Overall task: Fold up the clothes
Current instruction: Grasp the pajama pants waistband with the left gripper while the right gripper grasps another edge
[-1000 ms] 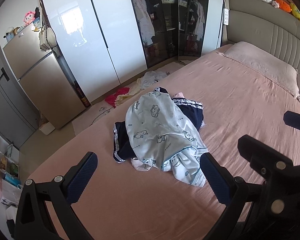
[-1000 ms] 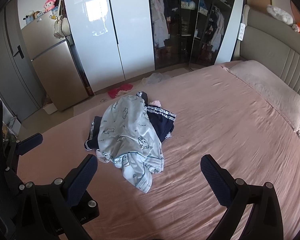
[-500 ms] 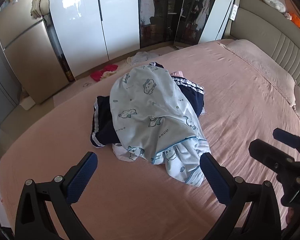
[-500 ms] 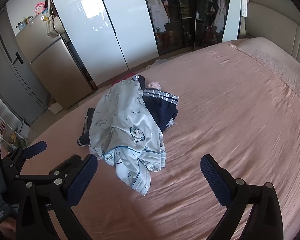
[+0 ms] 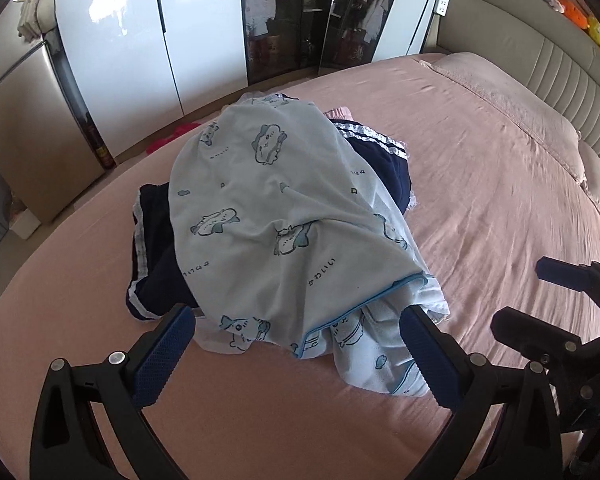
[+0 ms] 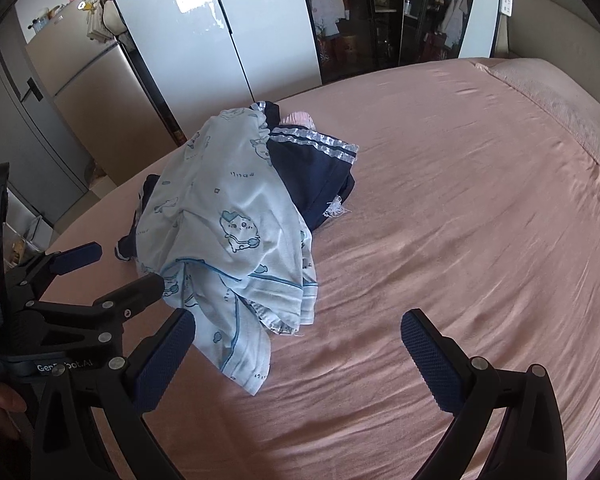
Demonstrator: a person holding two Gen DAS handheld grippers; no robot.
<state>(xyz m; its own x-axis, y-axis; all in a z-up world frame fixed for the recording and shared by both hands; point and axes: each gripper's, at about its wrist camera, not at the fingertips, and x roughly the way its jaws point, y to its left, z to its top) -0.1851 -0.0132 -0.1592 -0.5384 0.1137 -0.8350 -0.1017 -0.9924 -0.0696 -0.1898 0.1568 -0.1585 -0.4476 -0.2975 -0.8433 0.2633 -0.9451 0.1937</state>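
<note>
1. Pink sheets cover the bed [image 5: 480, 184], a broad flat surface with plenty of bare room to the right of the heap, which is where I judge the folding can be done
2. On it sits the pile of clothes: a pale blue printed pyjama top [image 5: 276, 216] draped over a navy garment with white stripes [image 5: 380, 160], with a scrap of pink cloth [image 6: 298, 118] peeking out at the far side
3. My left tongs [image 5: 296, 356] are spread wide and empty, aimed at the near hem of the pyjama top, low and close to its blue piped edge but not touching
4. My right tongs [image 6: 298, 360] are also spread and hold nothing; they hang just beside the trailing end of the top, over bare sheet
5. I judge both are placed to take the top layer first, since it lies loose over everything else, and nothing is folded yet
</note>
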